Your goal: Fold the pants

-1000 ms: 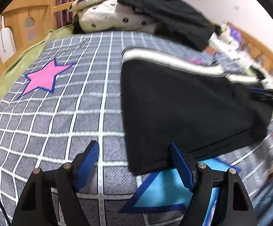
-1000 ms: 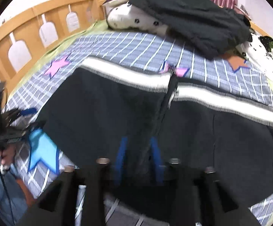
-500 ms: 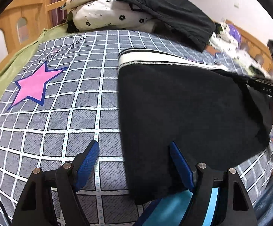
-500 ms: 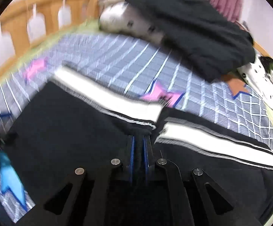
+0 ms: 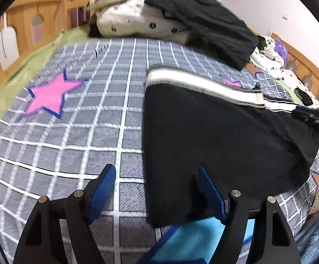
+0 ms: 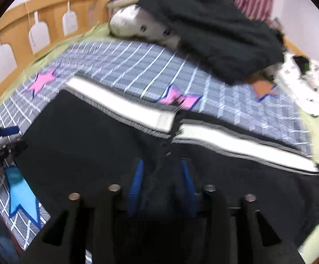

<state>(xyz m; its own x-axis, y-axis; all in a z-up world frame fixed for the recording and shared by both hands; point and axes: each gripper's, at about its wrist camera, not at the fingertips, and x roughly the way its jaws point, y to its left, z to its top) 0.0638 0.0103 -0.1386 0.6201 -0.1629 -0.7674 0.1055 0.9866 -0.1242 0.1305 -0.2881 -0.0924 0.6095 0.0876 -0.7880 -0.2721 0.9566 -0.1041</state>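
Right wrist view: right gripper (image 6: 161, 182) jaws, pinched shut on the pants' (image 6: 82, 145) crotch half a second ago, have parted part-way around bunched cloth. Left gripper (image 5: 157, 189) wide, straddling the hem corner ahead. Fold likely being regripped.

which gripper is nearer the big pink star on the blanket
Left. The left gripper sits at the pants' edge nearest the big pink star; the right gripper is mid-pants, farther away.

right tool (image 6: 161, 182) fingertips buried in pants (image 6: 82, 145), right view blurred
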